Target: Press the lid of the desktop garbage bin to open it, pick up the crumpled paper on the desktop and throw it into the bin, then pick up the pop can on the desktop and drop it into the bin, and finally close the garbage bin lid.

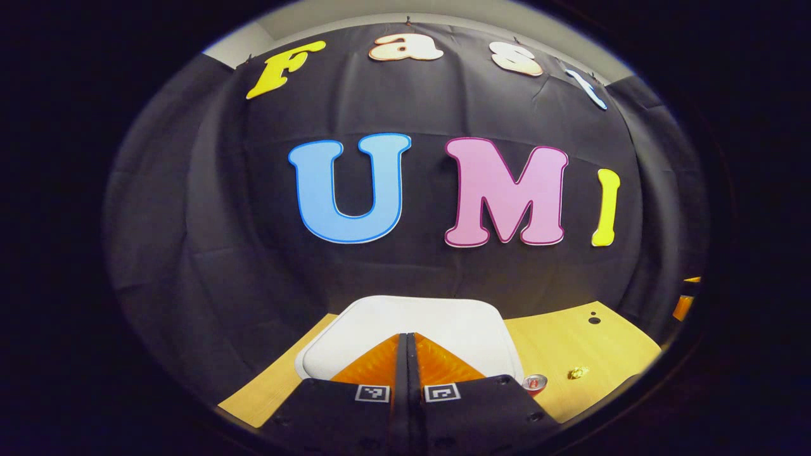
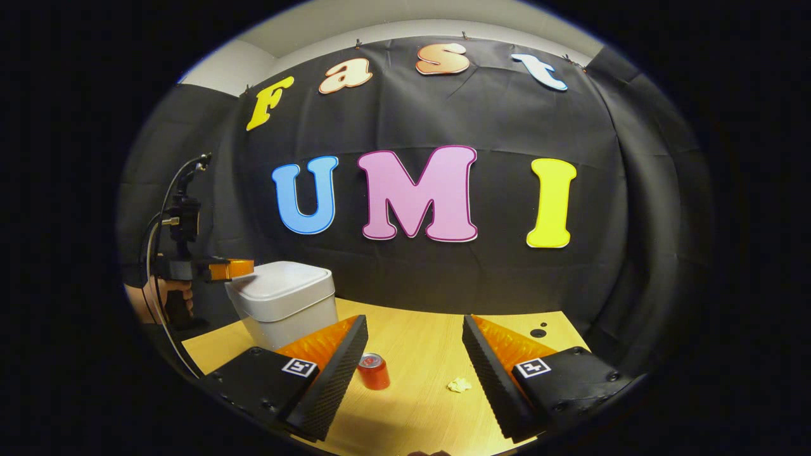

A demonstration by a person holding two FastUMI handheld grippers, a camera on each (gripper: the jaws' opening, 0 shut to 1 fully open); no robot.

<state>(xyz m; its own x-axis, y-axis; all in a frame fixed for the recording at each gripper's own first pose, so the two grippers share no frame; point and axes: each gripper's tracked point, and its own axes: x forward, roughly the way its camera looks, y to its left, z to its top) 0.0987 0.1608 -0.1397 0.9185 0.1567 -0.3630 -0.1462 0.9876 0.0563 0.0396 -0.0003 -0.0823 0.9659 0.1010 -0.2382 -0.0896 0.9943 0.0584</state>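
— Black cloth is hung behind a wooden desk (image 2: 418, 354), on which the bin (image 2: 285, 304) is stood at the left with its lid (image 1: 412, 326) down. What is being done?

— The lid is judged about to be pressed. The left gripper (image 1: 407, 354) is held over it with fingers brought together and nothing between them; whether the lid is touched cannot be told.

— How should the press be made?

— It should be given straight down near the lid's front edge, firmly and briefly, then released so the lid can spring up. A sideways push is to be avoided, since the bin could be slid.

— And the rest?

— The right gripper (image 2: 415, 373) is held wide open and empty above the can (image 2: 372, 371) and the paper (image 2: 459, 384), both left lying on the desk near the bin.
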